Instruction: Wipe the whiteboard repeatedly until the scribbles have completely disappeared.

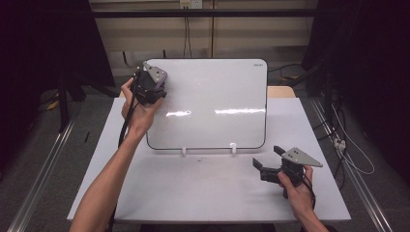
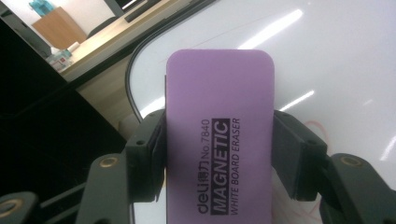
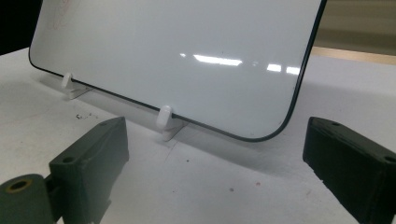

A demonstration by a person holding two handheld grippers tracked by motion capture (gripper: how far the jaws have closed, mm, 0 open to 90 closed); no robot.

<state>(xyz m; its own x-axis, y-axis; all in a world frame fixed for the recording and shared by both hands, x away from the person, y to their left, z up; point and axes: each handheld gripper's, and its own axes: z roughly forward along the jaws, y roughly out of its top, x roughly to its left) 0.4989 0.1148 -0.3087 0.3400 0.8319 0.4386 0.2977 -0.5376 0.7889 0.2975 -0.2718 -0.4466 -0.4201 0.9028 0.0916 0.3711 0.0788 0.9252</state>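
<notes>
Now the left gripper (image 2: 219, 154) clamps the purple eraser (image 2: 219, 135) against the whiteboard's (image 1: 212, 101) upper left corner; the right gripper (image 3: 215, 158) rests wide open on the tabletop (image 1: 193, 188).

A white table (image 1: 203, 193) carries a whiteboard (image 1: 217, 101) propped tilted on two small white stands (image 1: 233, 150).

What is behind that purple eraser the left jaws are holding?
Behind the eraser is the whiteboard, near its upper left corner, with faint red marks at the eraser's right. What lies on the board directly beneath the eraser is covered.
</notes>
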